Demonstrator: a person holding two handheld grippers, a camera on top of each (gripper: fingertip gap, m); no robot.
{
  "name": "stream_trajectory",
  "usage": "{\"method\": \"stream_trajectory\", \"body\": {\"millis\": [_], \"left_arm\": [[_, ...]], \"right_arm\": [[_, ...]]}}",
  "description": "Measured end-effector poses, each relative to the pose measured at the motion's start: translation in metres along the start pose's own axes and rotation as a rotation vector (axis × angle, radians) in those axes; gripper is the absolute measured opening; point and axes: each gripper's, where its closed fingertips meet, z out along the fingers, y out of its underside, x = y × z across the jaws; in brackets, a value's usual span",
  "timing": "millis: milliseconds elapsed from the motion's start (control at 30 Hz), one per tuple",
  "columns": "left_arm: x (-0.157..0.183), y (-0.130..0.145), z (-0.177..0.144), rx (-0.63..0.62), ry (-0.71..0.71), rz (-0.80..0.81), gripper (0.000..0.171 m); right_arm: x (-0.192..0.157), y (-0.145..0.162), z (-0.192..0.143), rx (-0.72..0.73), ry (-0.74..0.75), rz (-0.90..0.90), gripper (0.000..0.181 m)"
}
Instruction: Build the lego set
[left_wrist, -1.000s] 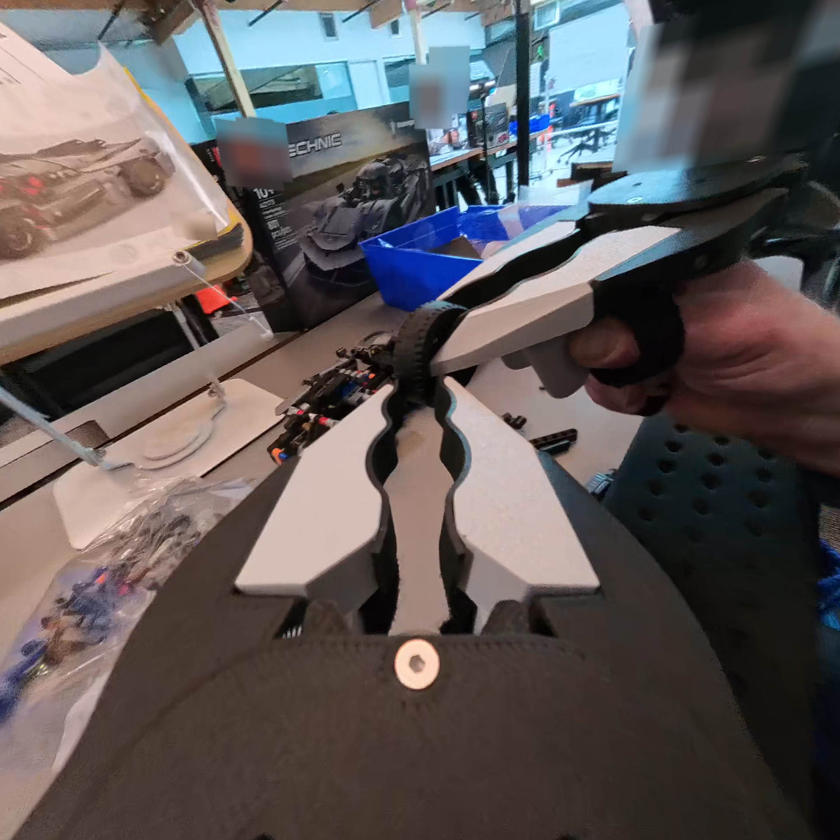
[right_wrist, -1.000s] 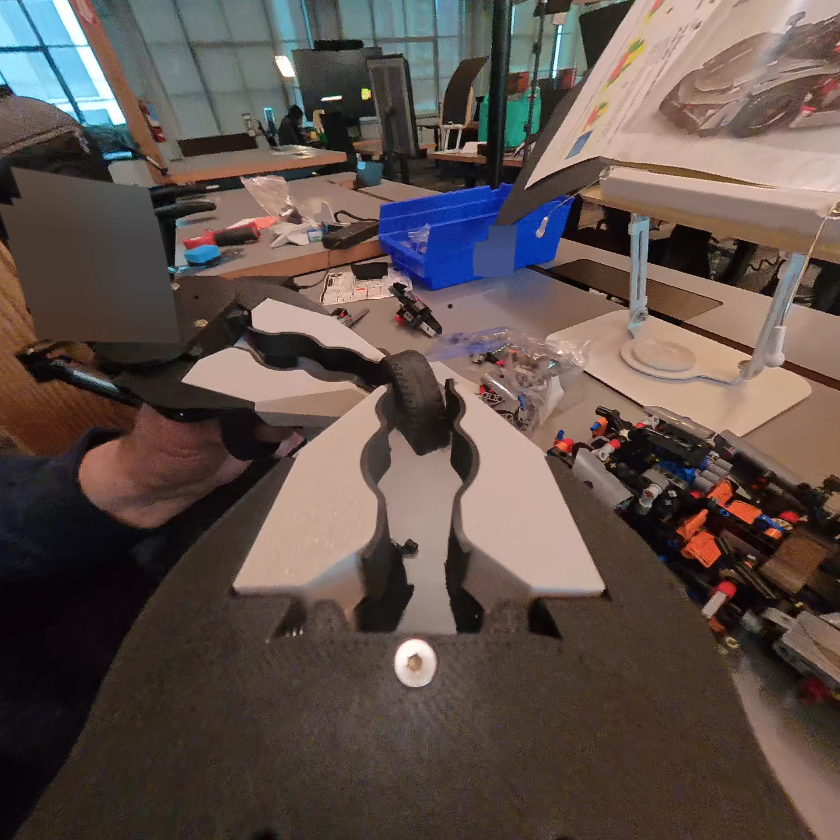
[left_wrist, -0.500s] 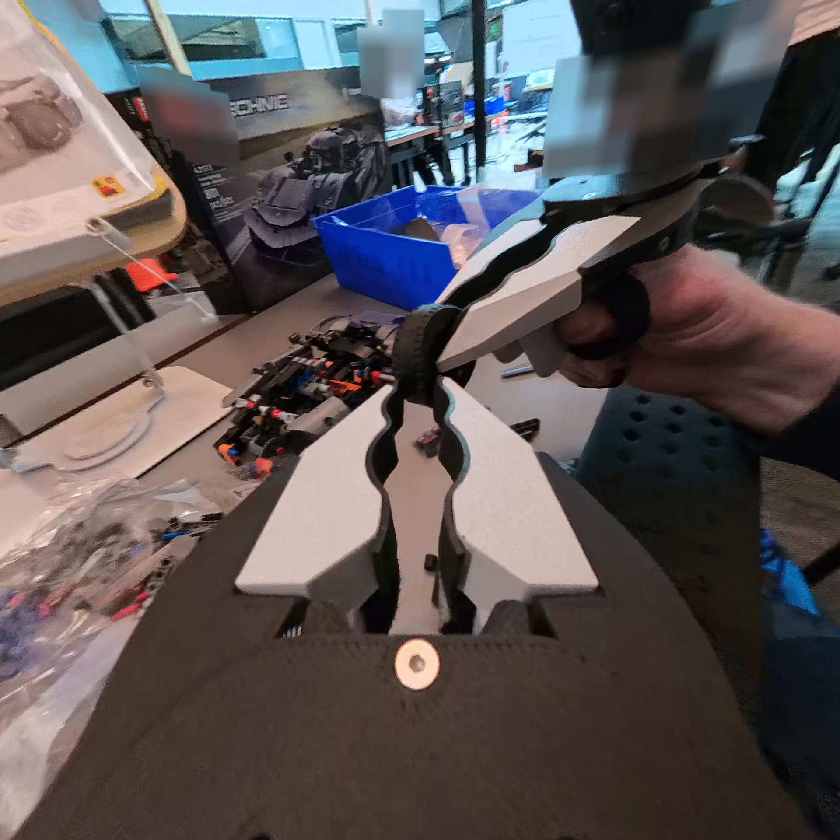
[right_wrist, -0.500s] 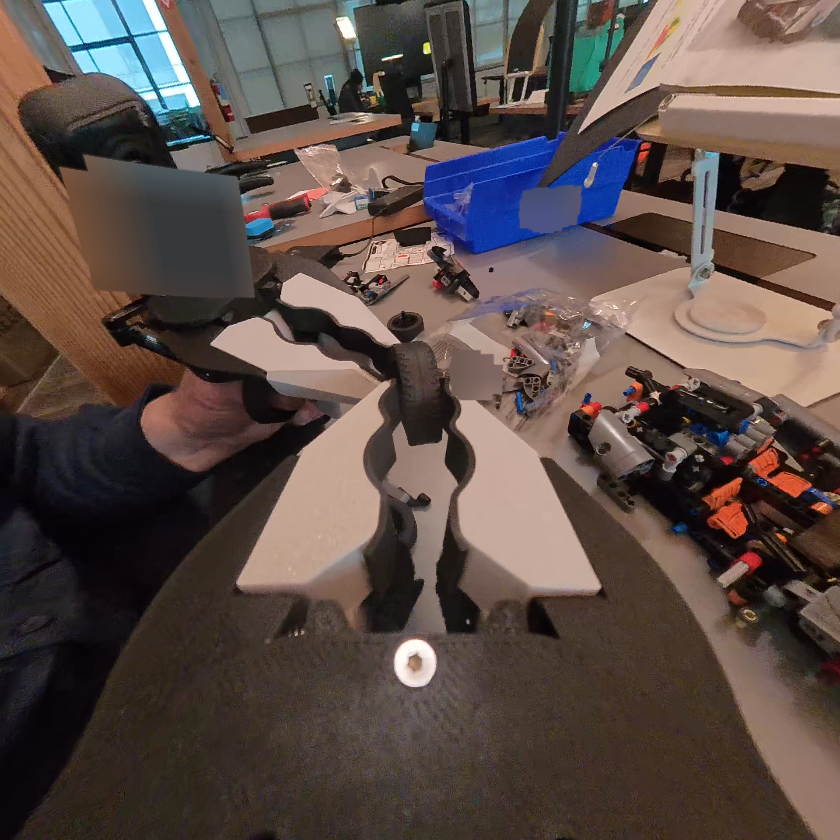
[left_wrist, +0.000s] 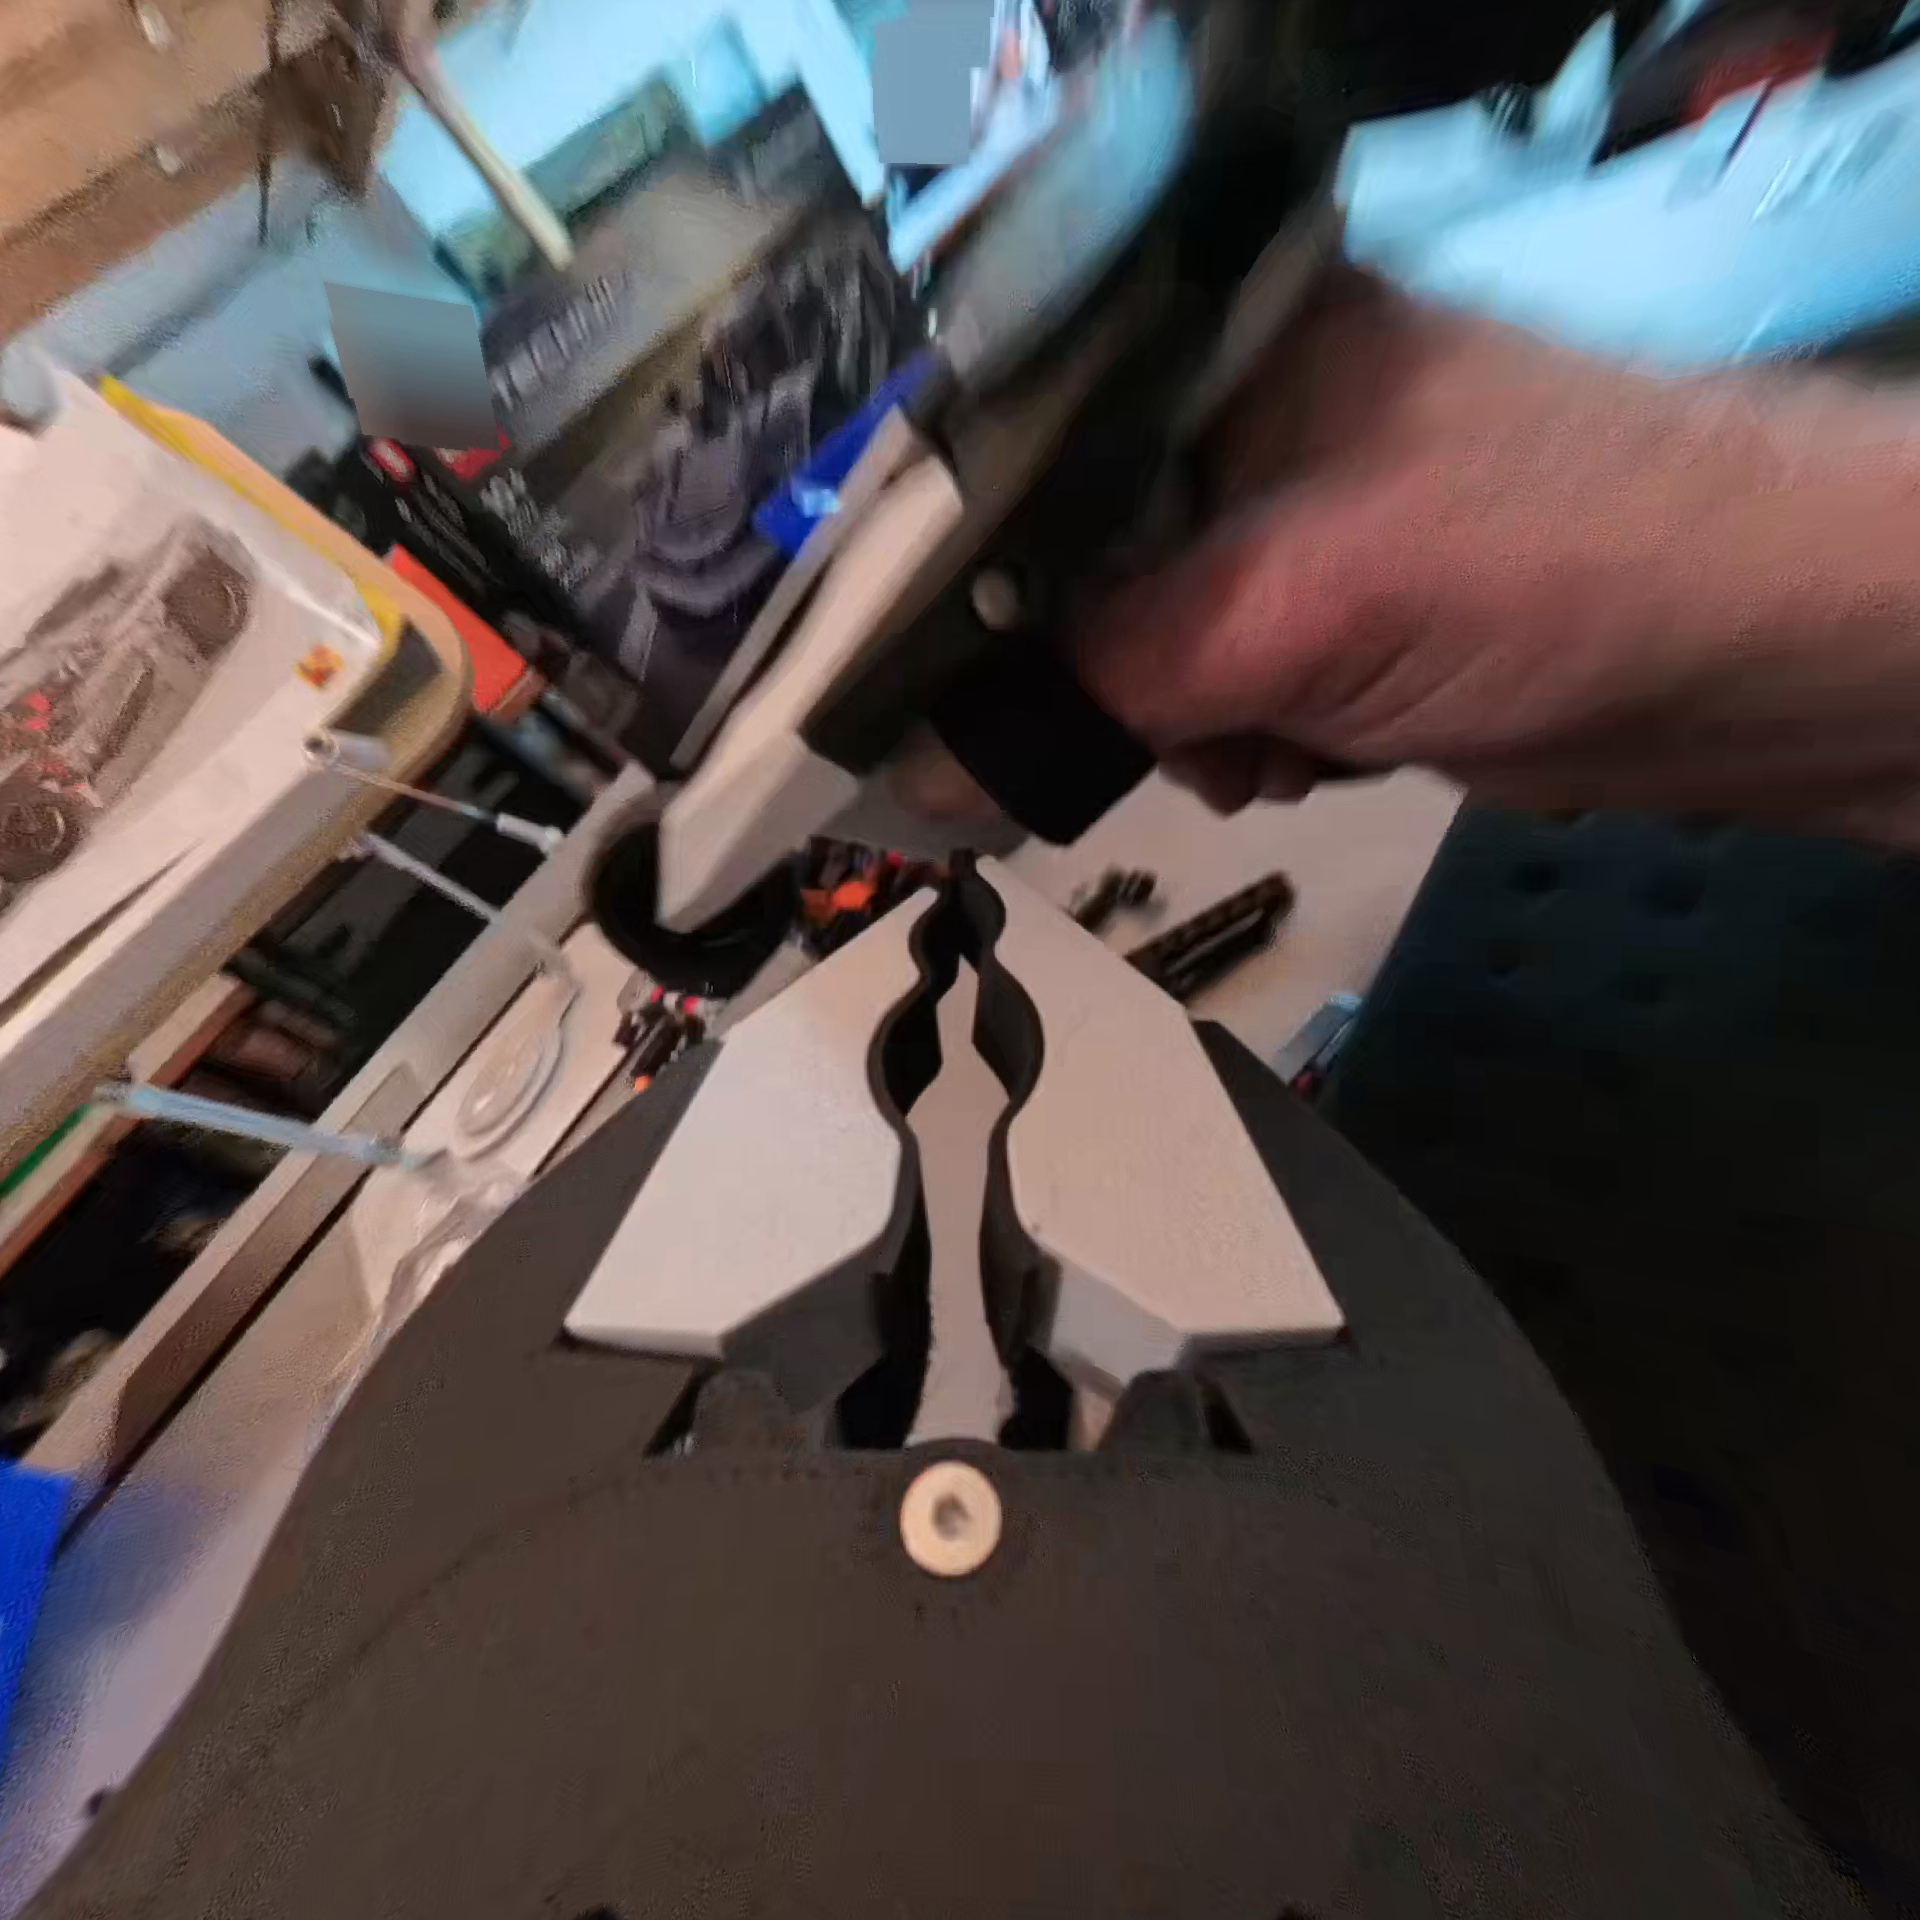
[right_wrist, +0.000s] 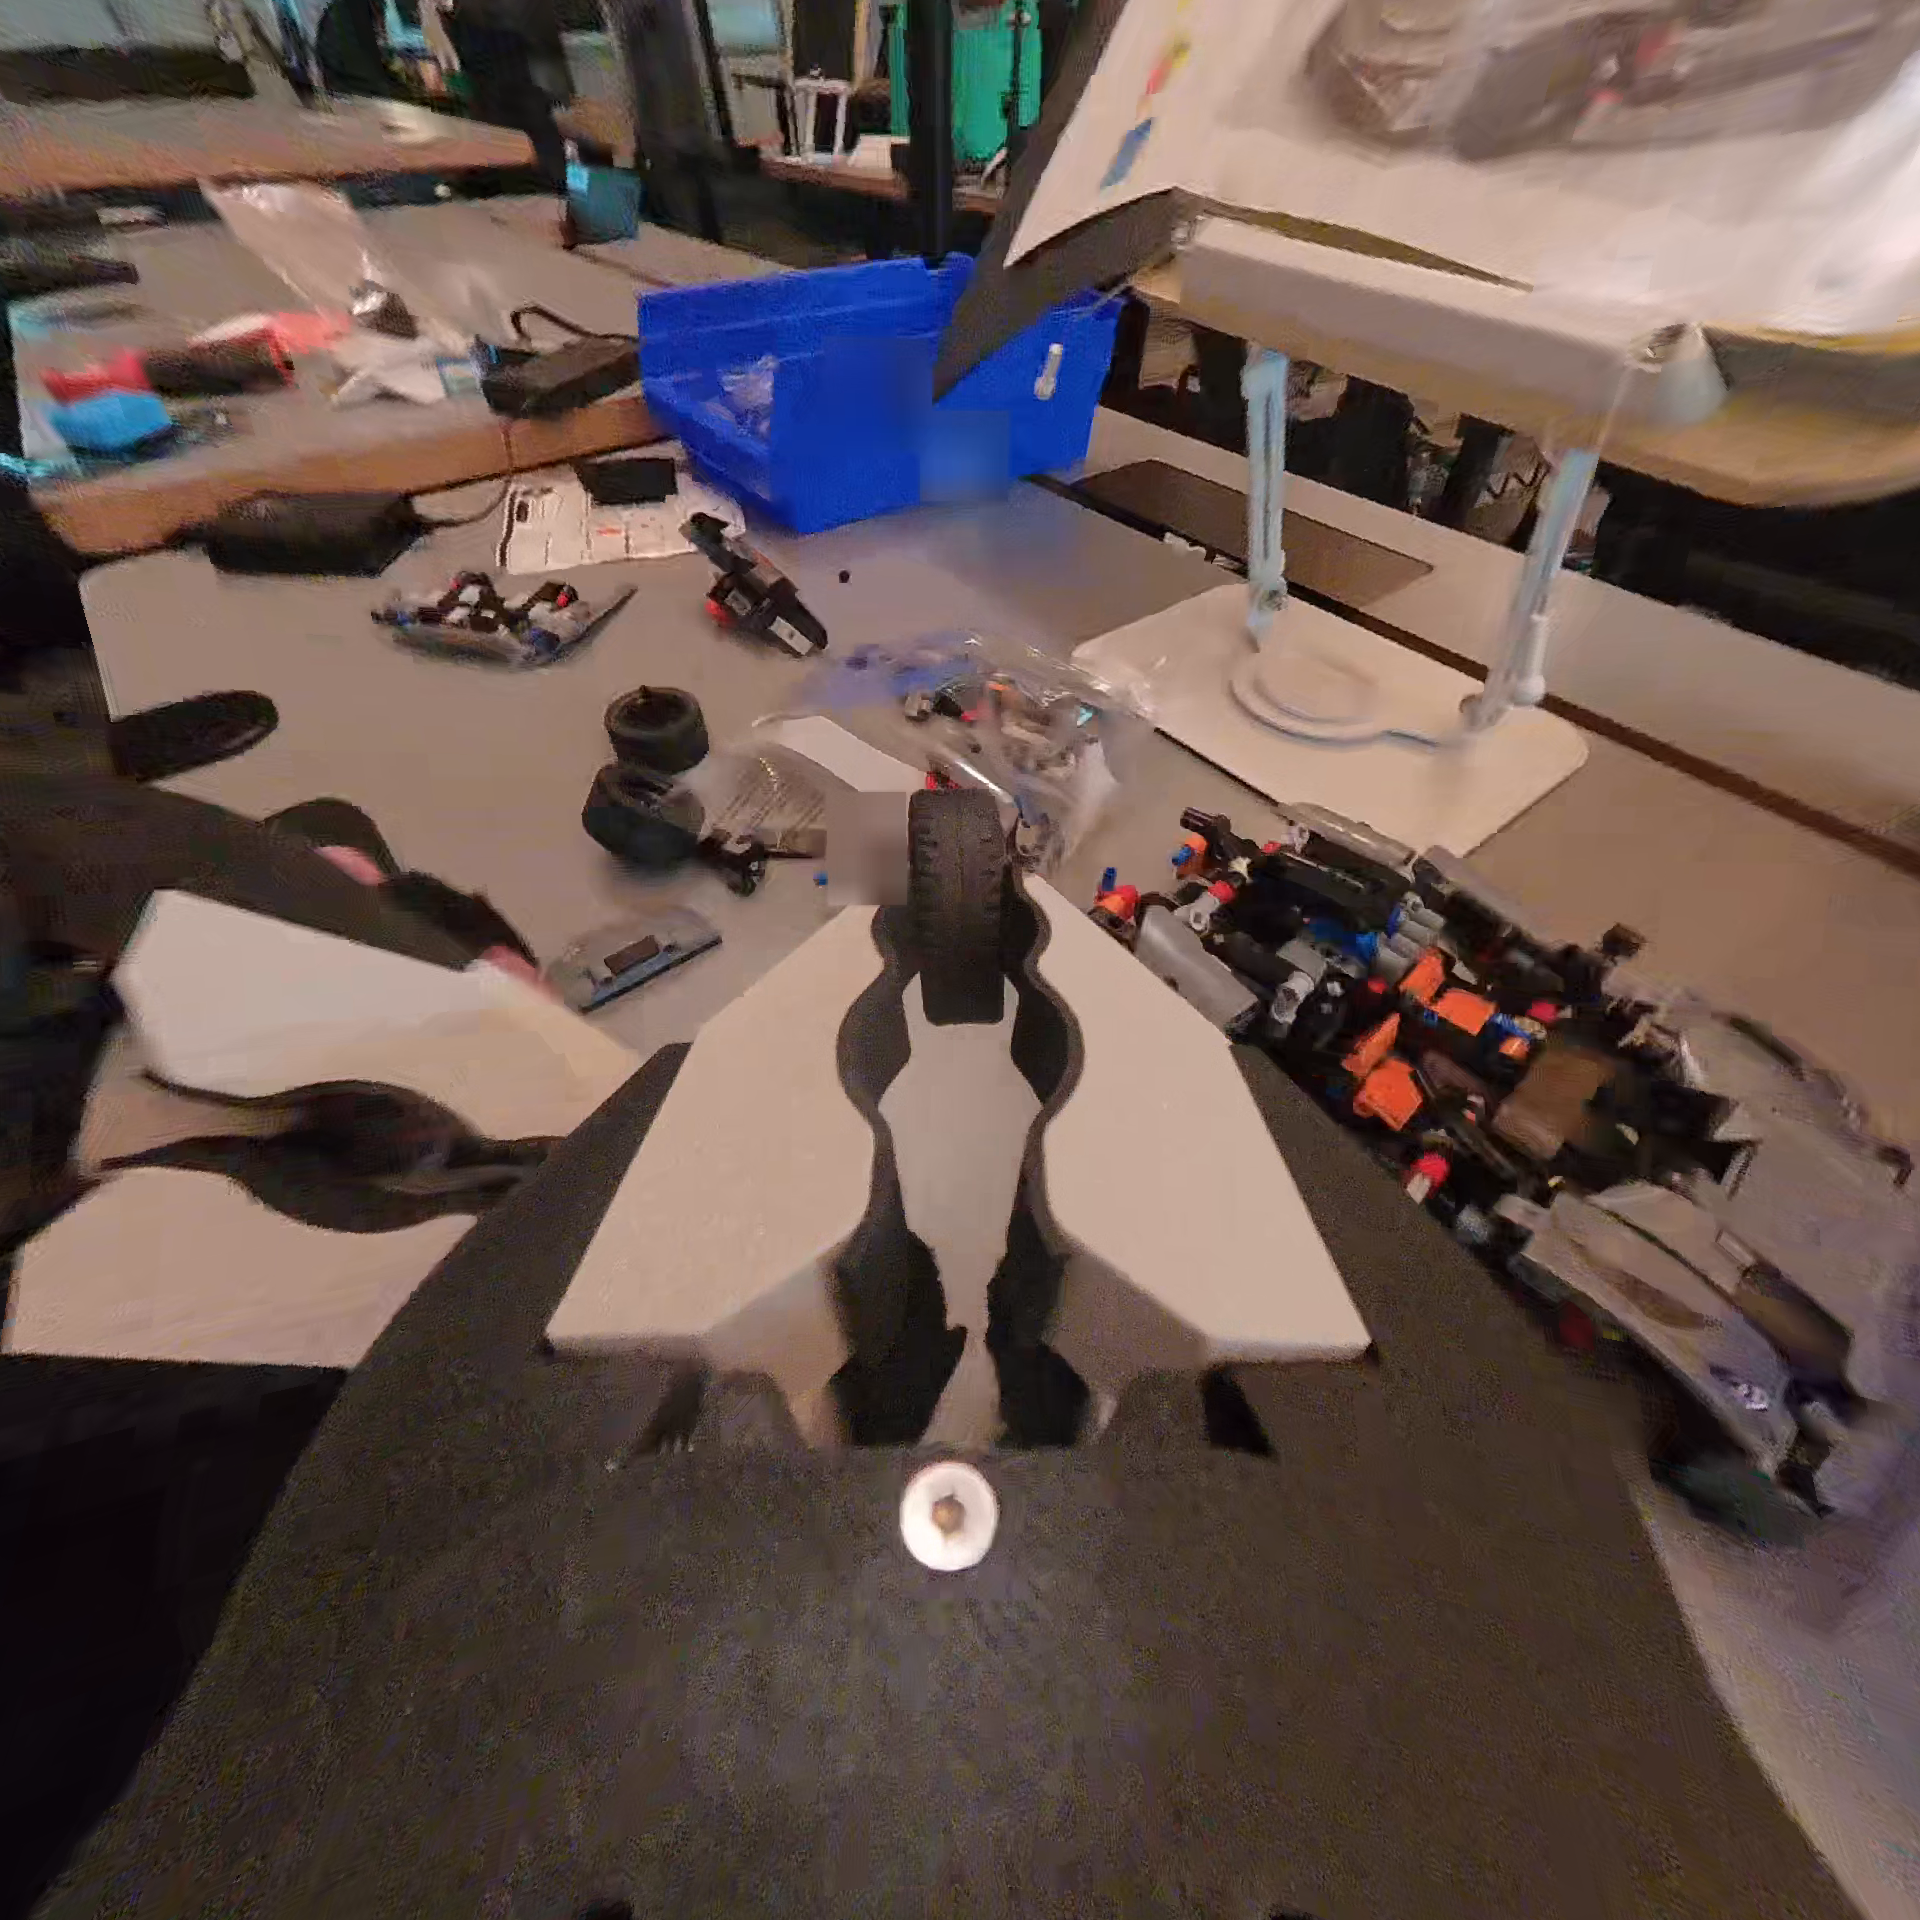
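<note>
My right gripper (right_wrist: 956, 914) is shut on a black rubber tyre (right_wrist: 954, 894) and holds it upright above the table. The partly built lego car (right_wrist: 1455, 1039), black and grey with orange and red parts, lies just right of it. In the left wrist view my left gripper (left_wrist: 961, 883) has its jaws together with nothing between them. The right gripper (left_wrist: 670, 883), held in a hand, shows there up and to the left with the tyre (left_wrist: 634, 914). The left gripper also shows blurred at the left of the right wrist view (right_wrist: 499, 1143).
Two more black tyres (right_wrist: 655, 727) lie on the grey table (right_wrist: 416, 727), next to a clear bag of small parts (right_wrist: 997, 717) and loose sub-assemblies (right_wrist: 499, 618). A blue bin (right_wrist: 862, 384) stands behind. A white book stand (right_wrist: 1351, 707) carries the instruction booklet (right_wrist: 1558, 104). The grippers' ends are close to 7 cm from one another.
Both grippers met at the tyre before. Now the left gripper has come off the tyre and pulled away, while the right gripper keeps it. Both views have swung and blurred.
</note>
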Motion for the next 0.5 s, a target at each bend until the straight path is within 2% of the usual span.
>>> {"method": "stream_trajectory", "body": {"millis": [33, 100, 200, 333, 400, 500], "left_arm": [[-0.001, 0.004, 0.004, -0.025, 0.029, -0.038, 0.000], [-0.023, -0.004, -0.010, 0.084, 0.052, -0.201, 0.000], [-0.043, -0.003, -0.021, 0.145, 0.036, -0.254, 0.000], [-0.044, -0.002, -0.021, 0.141, 0.163, -0.322, 0.030], [-0.030, -0.001, -0.021, 0.126, 0.309, -0.372, 0.016], [-0.023, 0.001, -0.021, 0.123, 0.419, -0.414, 0.015]], "right_arm": [[-0.004, -0.004, -0.002, 0.007, -0.003, -0.035, 0.013], [-0.008, -0.008, -0.008, 0.056, -0.113, 0.019, 0.013], [-0.015, 0.001, -0.017, 0.051, -0.271, 0.065, 0.013], [-0.035, 0.013, -0.027, -0.011, -0.380, -0.071, 0.013], [-0.037, 0.017, -0.030, -0.031, -0.402, -0.099, 0.013], [-0.039, 0.022, -0.031, -0.049, -0.413, -0.136, 0.013]]}}
